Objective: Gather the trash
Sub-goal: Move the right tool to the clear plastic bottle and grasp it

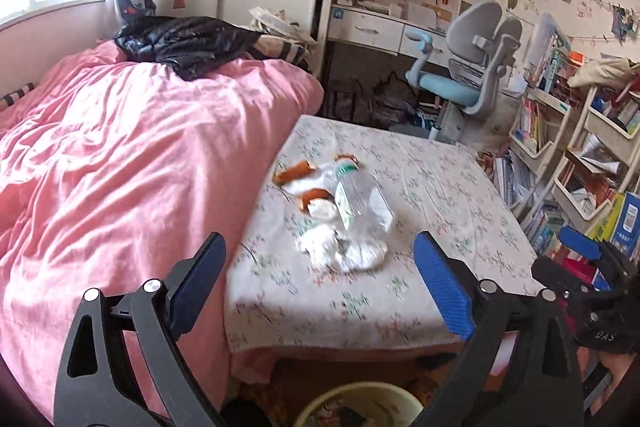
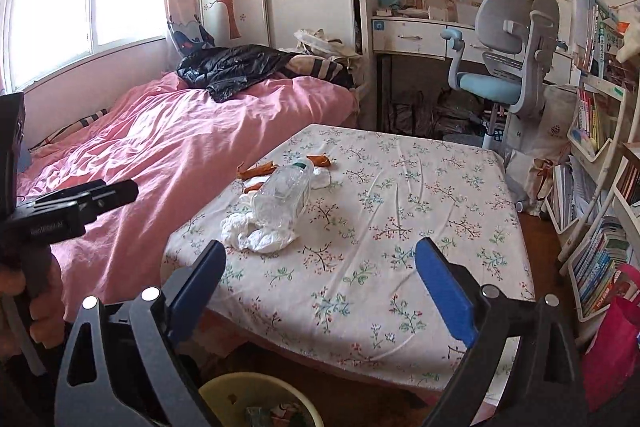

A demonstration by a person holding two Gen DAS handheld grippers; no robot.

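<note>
A pile of trash lies on the floral-covered table (image 1: 420, 183) (image 2: 420, 195): a crushed clear plastic bottle (image 1: 362, 205) (image 2: 284, 193) with a green cap, crumpled white tissue (image 1: 340, 251) (image 2: 260, 233) and orange peel pieces (image 1: 294, 173) (image 2: 256, 171). My left gripper (image 1: 320, 279) hangs open above the table's near edge, short of the pile, nothing between its blue pads. My right gripper (image 2: 320, 287) is open too, empty, to the right of the pile. A pale yellow bin (image 1: 360, 407) (image 2: 256, 403) with some scraps inside stands on the floor below both grippers.
A bed with a pink duvet (image 1: 120, 155) (image 2: 180, 147) borders the table on the left, a black jacket (image 1: 188, 39) at its far end. A blue-grey desk chair (image 2: 508, 59) and crowded bookshelves (image 2: 600, 187) stand behind and right. A red bag (image 2: 616, 351) sits at the right.
</note>
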